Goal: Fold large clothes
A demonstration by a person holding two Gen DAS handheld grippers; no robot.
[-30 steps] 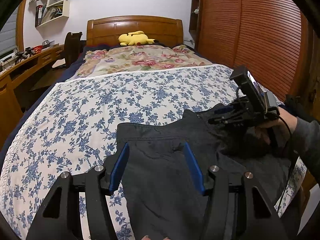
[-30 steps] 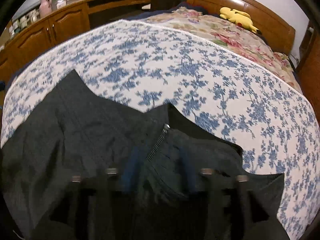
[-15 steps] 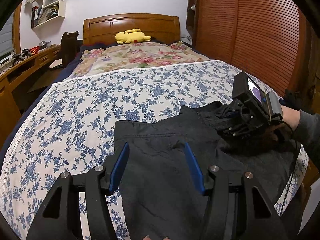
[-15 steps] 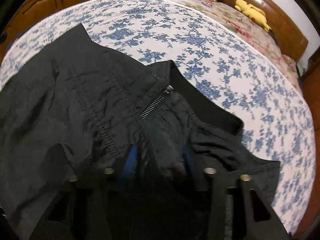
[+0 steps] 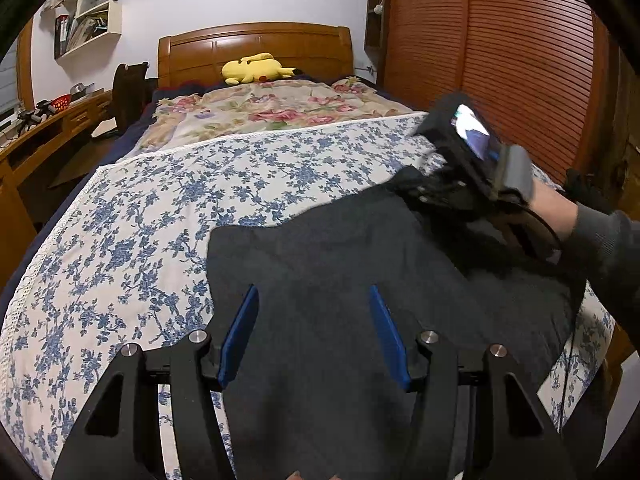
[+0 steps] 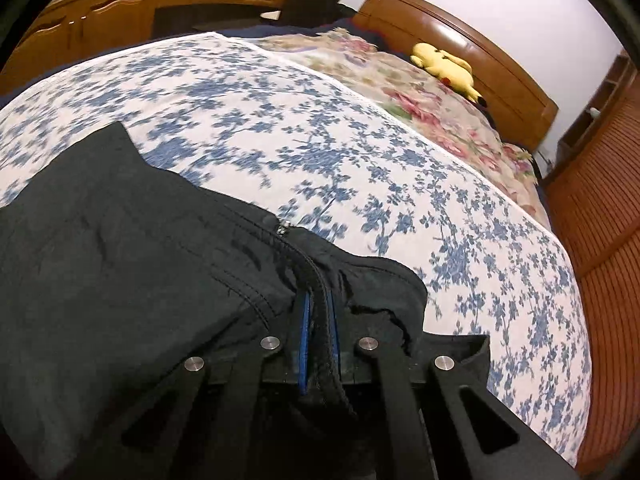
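Black zippered fabric garment (image 6: 132, 248) lies on the blue-flowered bed (image 6: 320, 128); the right claw (image 6: 318, 336) has just closed on its zipper edge, the left claw (image 5: 316, 336) gapes above. That thin pinch may slip when lifted.
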